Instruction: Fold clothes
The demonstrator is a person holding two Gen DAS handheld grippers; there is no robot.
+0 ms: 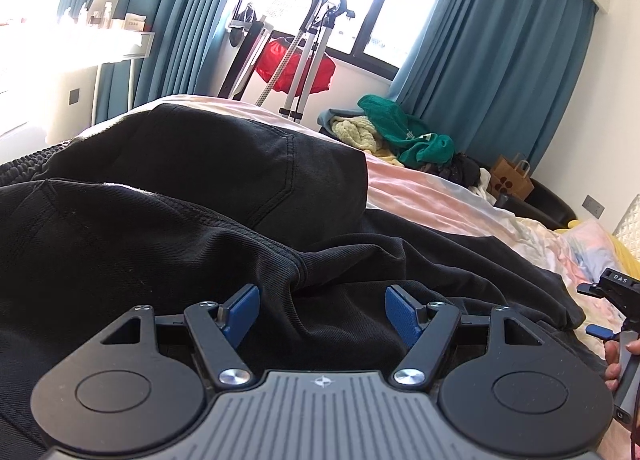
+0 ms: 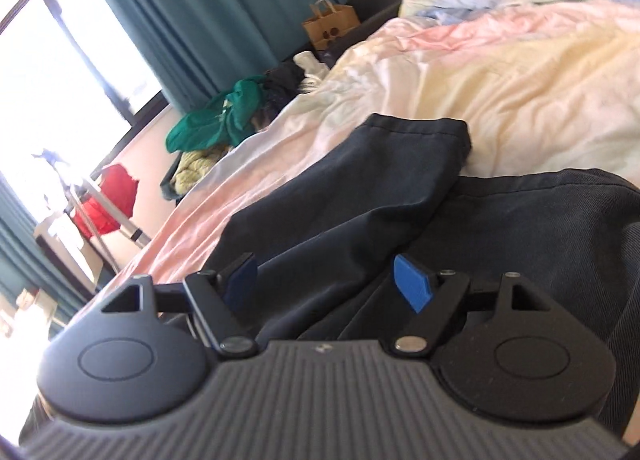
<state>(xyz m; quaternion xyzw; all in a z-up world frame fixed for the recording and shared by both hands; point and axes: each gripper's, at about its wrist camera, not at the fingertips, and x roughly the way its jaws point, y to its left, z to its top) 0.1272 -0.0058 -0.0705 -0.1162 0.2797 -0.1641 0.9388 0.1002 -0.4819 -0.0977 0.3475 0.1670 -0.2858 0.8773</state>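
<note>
Black trousers [image 1: 180, 188] lie rumpled on the bed, waistband at the far left, a fold bulging in the middle. My left gripper [image 1: 322, 310] is open, its blue pads just above the black cloth, holding nothing. In the right wrist view the trouser legs [image 2: 360, 188] stretch away, one hem end lying on the pastel sheet. My right gripper [image 2: 324, 280] is open low over the legs, empty. It also shows at the right edge of the left wrist view [image 1: 604, 308].
The bed has a pink and cream sheet [image 2: 500, 72] with a pillow at its head. A pile of green and yellow clothes [image 1: 400, 132] lies beside the bed. A metal stand with a red garment [image 1: 296, 68], a paper bag [image 1: 512, 180] and teal curtains are behind.
</note>
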